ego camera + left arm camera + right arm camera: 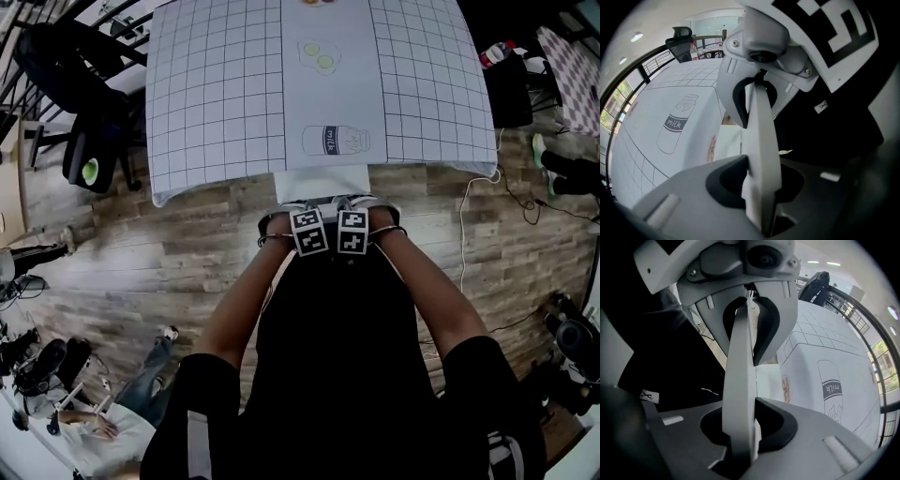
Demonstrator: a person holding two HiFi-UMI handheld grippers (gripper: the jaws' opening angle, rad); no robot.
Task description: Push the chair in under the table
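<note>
The white chair [323, 183] stands at the near edge of the table [216, 112], which is covered with a white grid cloth; the chair's front part is hidden under the cloth. Both grippers sit side by side on the top of the chair's back. My left gripper [307, 211] is shut on the thin white back edge [761, 140], and so is my right gripper [354, 211], with the same edge [740, 371] running between its jaws. Each gripper view shows the other gripper just ahead on that edge. My black clothing hides the chair's lower part.
A milk bottle drawing [336, 141] is printed on the cloth. A black office chair [70, 75] and dark bag [89, 164] stand left of the table. A white cable [464, 244] lies on the wooden floor at right. A seated person [122, 412] is at lower left.
</note>
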